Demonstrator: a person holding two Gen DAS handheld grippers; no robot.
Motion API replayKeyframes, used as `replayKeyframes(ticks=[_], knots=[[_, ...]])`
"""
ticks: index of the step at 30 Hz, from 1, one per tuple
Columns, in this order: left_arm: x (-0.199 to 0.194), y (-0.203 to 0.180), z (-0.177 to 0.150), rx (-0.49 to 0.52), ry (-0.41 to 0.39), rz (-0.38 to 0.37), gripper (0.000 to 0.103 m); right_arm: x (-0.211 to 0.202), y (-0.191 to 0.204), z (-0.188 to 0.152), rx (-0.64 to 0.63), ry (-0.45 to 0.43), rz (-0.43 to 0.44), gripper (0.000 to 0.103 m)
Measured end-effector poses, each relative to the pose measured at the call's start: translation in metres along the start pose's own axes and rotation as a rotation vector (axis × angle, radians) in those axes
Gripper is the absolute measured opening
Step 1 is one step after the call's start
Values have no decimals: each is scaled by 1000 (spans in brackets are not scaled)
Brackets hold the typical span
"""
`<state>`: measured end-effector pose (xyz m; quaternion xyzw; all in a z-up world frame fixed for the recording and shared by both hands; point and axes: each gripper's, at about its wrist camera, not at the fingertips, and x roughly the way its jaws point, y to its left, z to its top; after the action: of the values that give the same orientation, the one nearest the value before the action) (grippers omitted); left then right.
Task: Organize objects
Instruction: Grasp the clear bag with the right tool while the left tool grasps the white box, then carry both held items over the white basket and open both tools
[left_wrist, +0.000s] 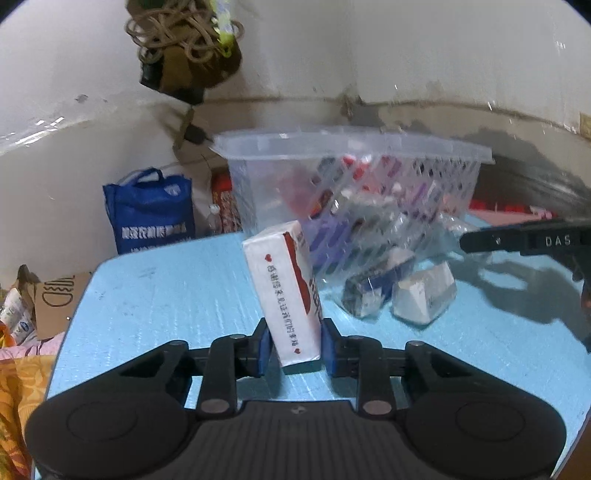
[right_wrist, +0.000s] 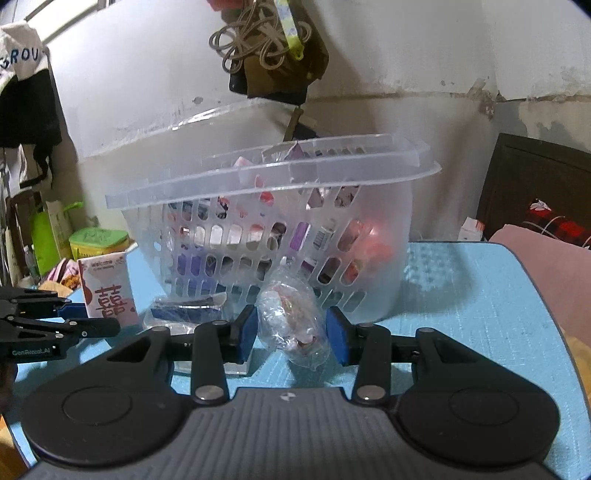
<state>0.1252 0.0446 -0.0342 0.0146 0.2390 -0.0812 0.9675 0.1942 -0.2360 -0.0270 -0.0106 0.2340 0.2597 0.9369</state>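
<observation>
Two grippers are working the blue table (left_wrist: 155, 295) at once. Your left gripper (left_wrist: 293, 345) is clamping its blue pads tight on the white tissue pack (left_wrist: 286, 291), which is standing tilted near the table's front edge. Your right gripper (right_wrist: 291, 330) is sitting partway open around the clear plastic bundle (right_wrist: 291, 317); whether the pads are pressing it, you can't tell. Both are crowding the clear slatted basket (right_wrist: 384, 236), which is already holding packets. Bare table is lying open to its right, out to the rounded edge.
</observation>
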Motion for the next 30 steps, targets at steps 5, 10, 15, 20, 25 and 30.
replayKeyframes(ticks=[5,10,15,20,25,30], knots=[[-5,5,0,-31,-31,7,31,-2,3,0,-12,-13,-11,45],[-14,7,-1,-39,-88,21,30,-3,3,0,-3,-21,-10,45],[-20,5,-3,-24,-134,45,30,-4,3,0,-4,-31,-7,45],[-25,3,-3,-23,-156,54,31,-7,6,-1,-7,-41,17,45],[-36,-5,-7,-10,-183,61,31,-26,23,-6,-64,-100,-5,45],[-66,-14,7,-6,-246,31,31,-63,37,-5,-70,-174,50,44]])
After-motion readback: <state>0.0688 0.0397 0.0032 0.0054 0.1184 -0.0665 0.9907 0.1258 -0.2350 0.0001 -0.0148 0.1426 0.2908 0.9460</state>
